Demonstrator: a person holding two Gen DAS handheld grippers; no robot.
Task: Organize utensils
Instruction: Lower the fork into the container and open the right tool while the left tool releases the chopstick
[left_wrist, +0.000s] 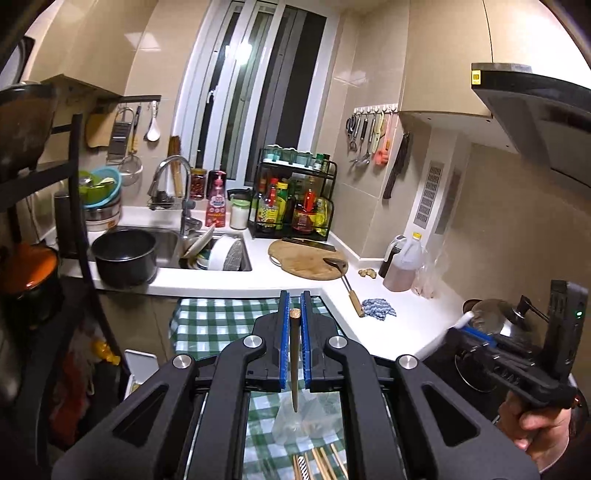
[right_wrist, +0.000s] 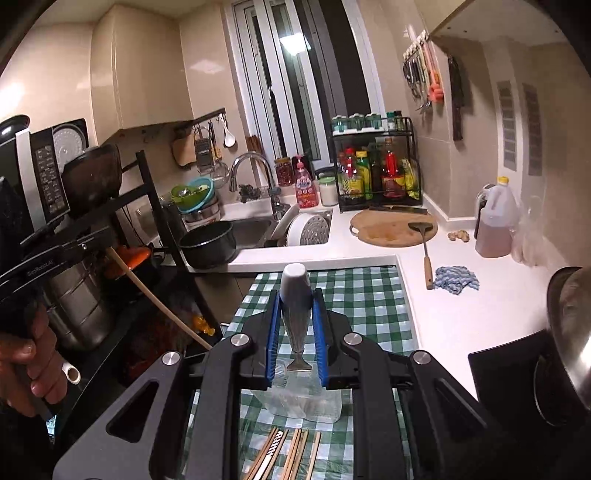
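Both grippers loaded above the checked cloth

The left gripper (left_wrist: 294, 321) pinches one chopstick (left_wrist: 294, 354) thinly between its fingers; it may pivot or slip. The right gripper (right_wrist: 295, 328) clamps a tapering white-capped utensil (right_wrist: 294, 314), which could squeeze out forward.

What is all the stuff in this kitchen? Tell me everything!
chopstick: one, brown, clamped in the left gripper
spoon: one, white handle, clamped in the right gripper
loose chopsticks: several, tan, on the checked cloth
clear container: one, on the cloth below the grippers
checked cloth: one, green and white
cutting board: one, wooden, round, on the counter
spatula: one, wooden handle, its blade on the board
rag: one, blue, on the counter
pot: one, black, at the sink's edge
bottle rack: one, black, by the window
left gripper: black, blue pads
right gripper: black, blue pads
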